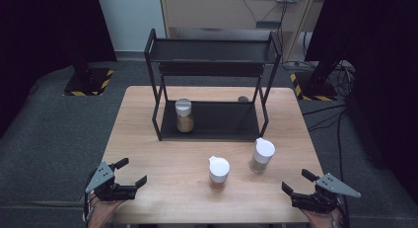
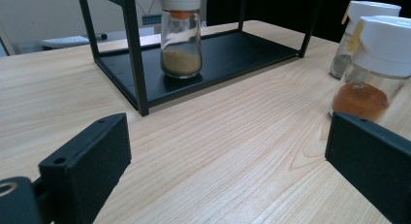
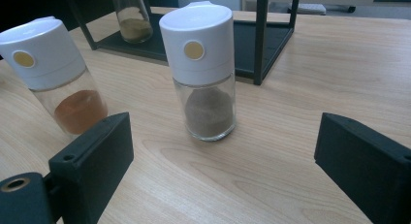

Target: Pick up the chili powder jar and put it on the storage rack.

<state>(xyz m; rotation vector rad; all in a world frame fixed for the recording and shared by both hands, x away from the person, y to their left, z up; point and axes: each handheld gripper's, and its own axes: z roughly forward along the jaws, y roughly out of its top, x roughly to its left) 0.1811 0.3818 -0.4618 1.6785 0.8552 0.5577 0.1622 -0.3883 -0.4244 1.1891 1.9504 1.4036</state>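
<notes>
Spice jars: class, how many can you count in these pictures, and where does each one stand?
3. One jar with tan powder stands on the black rack's lower shelf. The orange-spice jar and the grey-spice jar stand on the table before the rack. None seems hidden.

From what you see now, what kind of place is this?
Probably a recording lab, not a kitchen: black curtains at both sides, taped stand bases on grey carpet, loose cables behind the table.

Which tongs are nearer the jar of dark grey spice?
Right. The right tongs sit open just right of and below the grey spice jar; the left tongs are far across the table, beyond the orange spice jar.
</notes>
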